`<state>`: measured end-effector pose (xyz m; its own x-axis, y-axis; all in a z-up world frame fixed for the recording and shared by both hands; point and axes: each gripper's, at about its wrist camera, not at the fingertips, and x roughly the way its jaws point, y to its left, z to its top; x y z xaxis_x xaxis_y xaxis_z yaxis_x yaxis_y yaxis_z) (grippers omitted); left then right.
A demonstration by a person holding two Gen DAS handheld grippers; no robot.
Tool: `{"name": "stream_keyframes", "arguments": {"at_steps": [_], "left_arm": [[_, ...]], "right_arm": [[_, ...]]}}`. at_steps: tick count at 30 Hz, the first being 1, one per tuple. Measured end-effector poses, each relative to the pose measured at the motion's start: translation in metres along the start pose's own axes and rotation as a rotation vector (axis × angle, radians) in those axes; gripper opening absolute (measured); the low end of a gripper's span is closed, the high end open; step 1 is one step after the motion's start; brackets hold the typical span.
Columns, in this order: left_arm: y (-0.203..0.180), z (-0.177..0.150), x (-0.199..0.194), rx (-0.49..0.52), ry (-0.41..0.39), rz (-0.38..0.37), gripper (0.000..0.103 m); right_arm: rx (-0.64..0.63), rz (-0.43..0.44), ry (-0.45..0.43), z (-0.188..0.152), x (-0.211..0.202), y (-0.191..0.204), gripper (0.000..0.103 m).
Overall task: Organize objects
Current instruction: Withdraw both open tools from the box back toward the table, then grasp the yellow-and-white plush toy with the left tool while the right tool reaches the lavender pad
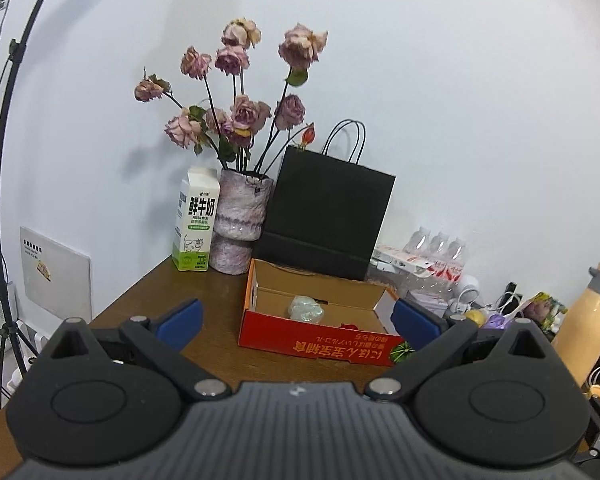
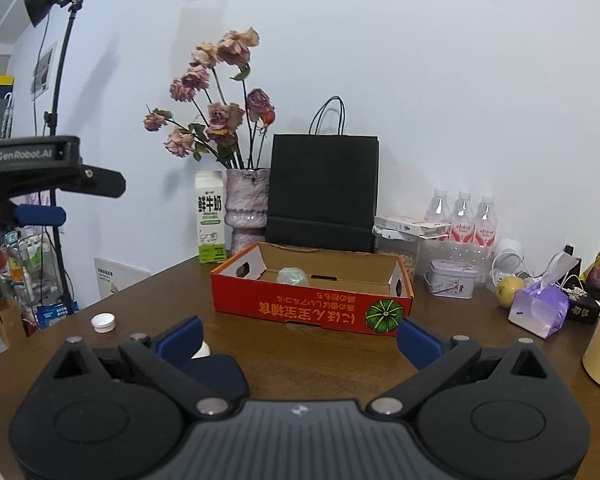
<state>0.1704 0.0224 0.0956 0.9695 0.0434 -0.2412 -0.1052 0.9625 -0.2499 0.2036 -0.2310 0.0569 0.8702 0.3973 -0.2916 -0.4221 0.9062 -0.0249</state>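
Left hand-held gripper (image 1: 296, 322): released, empty.
Right hand-held gripper (image 2: 300, 338): released, empty.
White bottle cap (image 2: 103, 323): on worktop (image 2: 308, 360), left of red cardboard box (image 2: 312, 310).
Handling: probably light, rigid; pinch across rim.

Milk carton (image 1: 193, 226): large black "鲜牛奶", "FRESH MILK" beneath; smaller print illegible. Left gripper (image 2: 40, 216) body, right wrist view: "GenRobot.AI". Red box (image 2: 312, 308) front: yellow Japanese lettering, upside down, not reliably readable. Bottle labels (image 2: 486, 234): red characters, too blurred.

Brown table (image 2: 320, 360) with red box (image 2: 312, 308), cap (image 2: 103, 323).
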Motion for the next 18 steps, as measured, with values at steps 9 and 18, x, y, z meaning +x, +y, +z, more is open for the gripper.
{"name": "stream_keyframes", "arguments": {"at_steps": [9, 18], "left_arm": [[0.013, -0.016, -0.051, 0.072, 0.036, 0.009, 0.103], [0.040, -0.037, -0.086, 0.091, 0.086, 0.015, 0.103]], "right_arm": [[-0.020, 0.004, 0.001, -0.011, -0.036, 0.013, 0.103], [-0.001, 0.004, 0.014, -0.031, -0.062, 0.016, 0.103]]}}
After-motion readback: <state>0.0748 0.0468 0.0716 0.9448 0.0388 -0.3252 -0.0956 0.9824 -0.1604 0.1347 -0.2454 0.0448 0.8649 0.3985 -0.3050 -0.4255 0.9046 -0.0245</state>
